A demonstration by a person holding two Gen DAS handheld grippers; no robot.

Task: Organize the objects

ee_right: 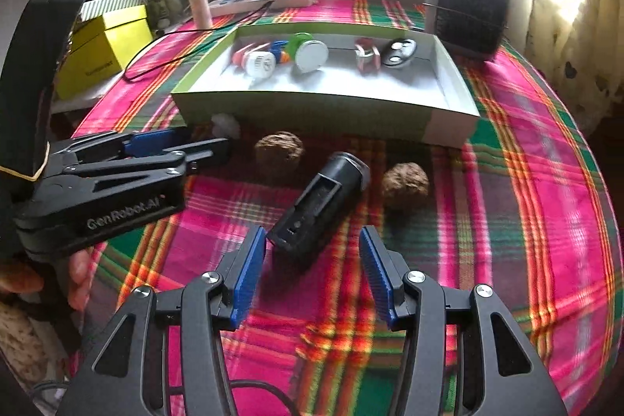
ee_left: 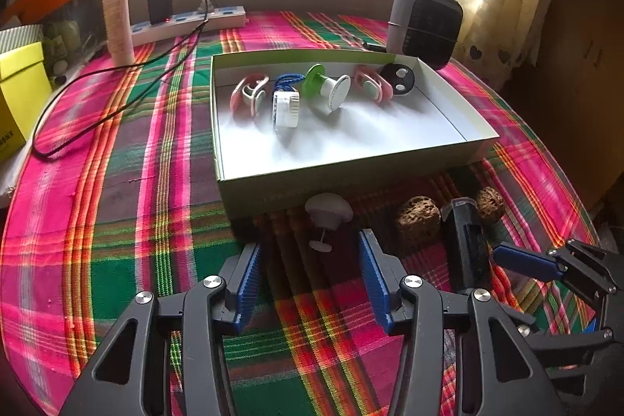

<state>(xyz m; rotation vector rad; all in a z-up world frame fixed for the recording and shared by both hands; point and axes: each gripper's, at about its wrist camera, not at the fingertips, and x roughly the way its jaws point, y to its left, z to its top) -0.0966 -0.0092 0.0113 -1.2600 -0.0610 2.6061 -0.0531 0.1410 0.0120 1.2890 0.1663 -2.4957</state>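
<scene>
- The left hand-held gripper [ee_left: 310, 283] is held tilted down over the near edge of the worktop [ee_left: 117, 182], its blue-padded jaws standing moderately wide with nothing between them.
- A white mushroom-shaped knob [ee_left: 328, 211] with a small pin is seen just beyond the left jaws, lying on the plaid cloth beside the near wall of the box [ee_left: 249, 188].
- The right hand-held gripper [ee_right: 312, 273] is likewise angled downward, its jaws parted at a middling width and closed on nothing.
- A black cylindrical device [ee_right: 319, 203] is laid slantwise on the cloth just ahead of the right jaws; its near end is reached between the fingertips, but no pad is seen pressing on it.
- Two walnuts [ee_right: 279, 151] are placed either side of the black device, one to its left near the box and the other [ee_right: 405, 184] to its right.
- In the right wrist view, a person's fingers [ee_right: 80, 271] are seen beneath the left tool's body.
- The shallow white box with green outer walls is set in the middle of the worktop; along its far wall a pink-and-white clip [ee_left: 249, 94], a white cap on blue cord [ee_left: 286, 108], a green-and-white spool [ee_left: 327, 86], another pink clip [ee_left: 372, 84] and a black key fob [ee_left: 399, 78] are lined up.
- A small heater [ee_left: 425, 22] is stood at the far right corner, and a power strip [ee_left: 187, 22] along the far edge.
</scene>
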